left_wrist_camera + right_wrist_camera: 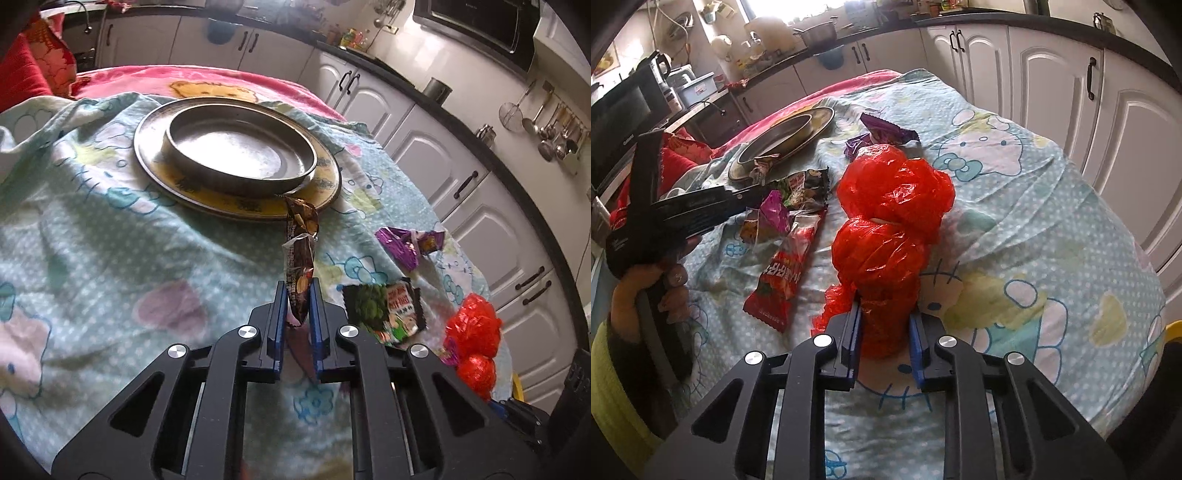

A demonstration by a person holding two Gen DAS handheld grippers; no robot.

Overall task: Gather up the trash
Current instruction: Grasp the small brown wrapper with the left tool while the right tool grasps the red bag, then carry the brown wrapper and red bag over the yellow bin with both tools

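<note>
Between left gripper pads: brown wrapper

We noted each claw had a black frame, blue pads and round silver screws. The person's left hand emerged from a yellow-green sleeve.

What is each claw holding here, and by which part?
Left claw: the brown wrapper, pinched at its near end. Right claw: the red plastic bag, clamped around its near, lower end.
</note>
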